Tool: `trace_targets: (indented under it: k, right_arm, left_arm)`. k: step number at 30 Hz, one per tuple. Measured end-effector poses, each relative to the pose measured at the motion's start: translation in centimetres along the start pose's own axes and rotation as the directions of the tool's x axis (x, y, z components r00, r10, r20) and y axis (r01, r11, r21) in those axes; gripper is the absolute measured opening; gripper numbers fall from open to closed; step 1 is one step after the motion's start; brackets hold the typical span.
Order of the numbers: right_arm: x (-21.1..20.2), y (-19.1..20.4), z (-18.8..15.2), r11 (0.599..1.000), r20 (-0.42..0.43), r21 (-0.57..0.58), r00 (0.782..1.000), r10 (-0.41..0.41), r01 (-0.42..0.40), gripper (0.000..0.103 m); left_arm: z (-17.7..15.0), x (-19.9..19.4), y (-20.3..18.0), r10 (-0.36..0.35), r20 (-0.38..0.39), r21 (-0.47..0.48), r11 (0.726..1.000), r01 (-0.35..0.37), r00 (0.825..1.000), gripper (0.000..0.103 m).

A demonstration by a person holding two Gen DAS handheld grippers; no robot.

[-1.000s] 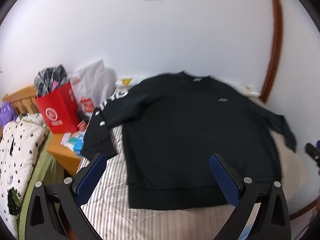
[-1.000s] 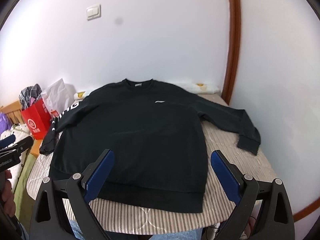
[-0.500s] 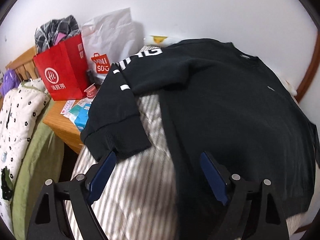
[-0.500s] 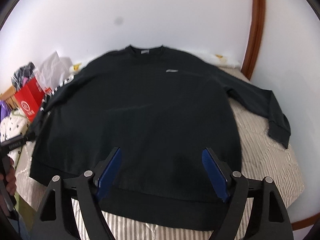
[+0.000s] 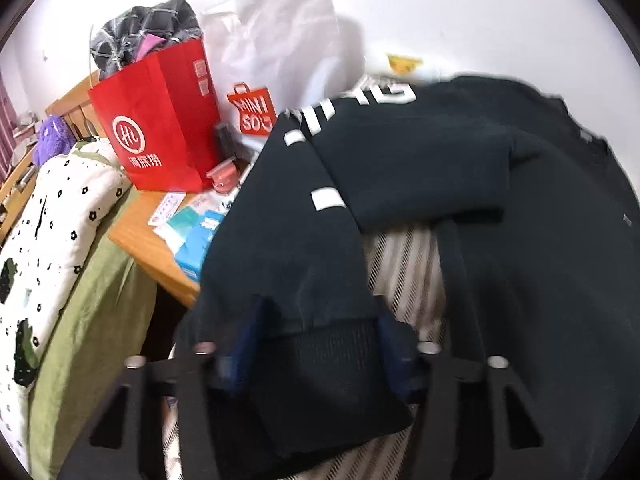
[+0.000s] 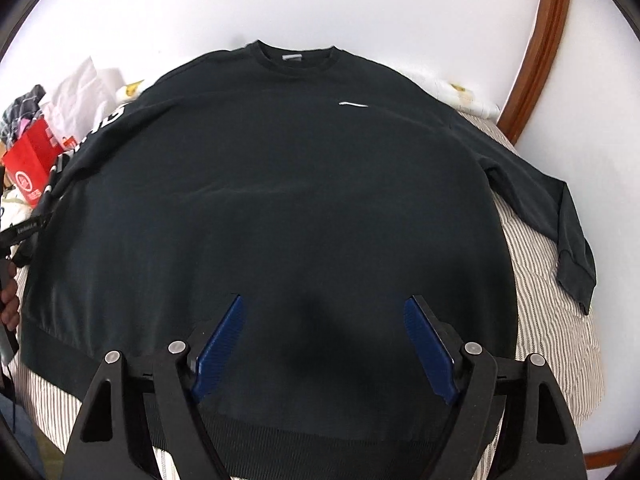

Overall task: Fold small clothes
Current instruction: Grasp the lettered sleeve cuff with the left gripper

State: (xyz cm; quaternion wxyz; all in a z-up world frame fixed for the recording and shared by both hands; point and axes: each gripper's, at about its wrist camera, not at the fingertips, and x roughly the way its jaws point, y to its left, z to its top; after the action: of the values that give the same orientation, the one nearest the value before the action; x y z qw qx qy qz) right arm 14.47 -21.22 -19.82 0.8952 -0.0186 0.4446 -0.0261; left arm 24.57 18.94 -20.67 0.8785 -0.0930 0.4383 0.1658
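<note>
A black sweatshirt (image 6: 280, 180) lies flat, front up, on a striped bed cover (image 6: 552, 320), neck toward the wall. Its left sleeve (image 5: 304, 216), printed with white letters, is bent down over the bed's side. My left gripper (image 5: 320, 308) has come down around that sleeve's ribbed cuff (image 5: 320, 344); the cuff lies between the blue pads and the jaws are closing on it. This view is blurred. My right gripper (image 6: 325, 300) hovers open just above the lower middle of the sweatshirt, with nothing between its fingers. The right sleeve (image 6: 560, 220) lies stretched out to the right.
Left of the bed, a wooden bedside table (image 5: 140, 236) carries a red paper bag (image 5: 160, 128), a white shopping bag (image 5: 280, 60) and small packets. A flowered quilt (image 5: 52, 220) lies further left. A brown door frame (image 6: 536, 60) stands at the right wall.
My left gripper swung left and down from over the hem to the left sleeve's cuff, and its jaws narrowed around it. My right gripper dropped closer to the sweatshirt's body and narrowed slightly.
</note>
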Motion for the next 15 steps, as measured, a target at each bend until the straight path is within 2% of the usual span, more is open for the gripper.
trace_targets:
  k: [3,9,15]
  right_arm:
    - [0.5,0.1,0.3,1.000,-0.008,0.002,1.000,0.000,0.000,0.081]
    - [0.6,0.6,0.6,1.000,-0.002,-0.011,1.000,0.018,-0.018,0.081]
    - [0.4,0.2,0.8,0.999,0.013,-0.008,0.999,0.045,-0.044,0.081]
  left_arm:
    - [0.5,-0.3,1.2,-0.065,0.002,-0.017,0.998,0.066,0.998,0.011]
    - [1.6,-3.0,2.7,-0.131,0.019,-0.053,0.990,0.132,0.991,0.010]
    - [2.9,-6.6,0.3,-0.218,0.059,-0.033,0.975,0.220,0.974,0.010]
